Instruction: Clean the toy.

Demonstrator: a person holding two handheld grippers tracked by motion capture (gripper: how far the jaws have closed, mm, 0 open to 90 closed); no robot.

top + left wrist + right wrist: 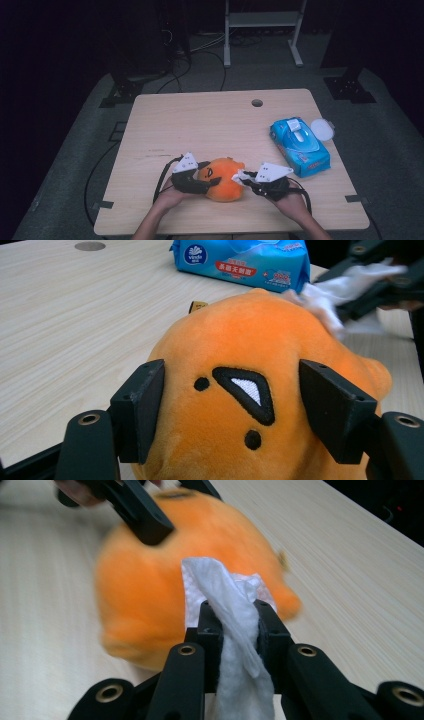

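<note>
With my left tongs (204, 176) clamping the orange plush (225, 179) at the table's (200, 120) six o'clock edge, my right tongs (246, 177) pinch a wet wipe (235, 630) (thinly held) that could slip out if dragged hard across the fur.

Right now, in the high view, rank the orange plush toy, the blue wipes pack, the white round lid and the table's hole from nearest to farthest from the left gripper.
1. Orange plush toy, between the left gripper's jaws.
2. Blue wipes pack, off to the right.
3. Table's hole and white round lid: too close to call, the hole near the far edge, the lid beyond the pack.
</note>
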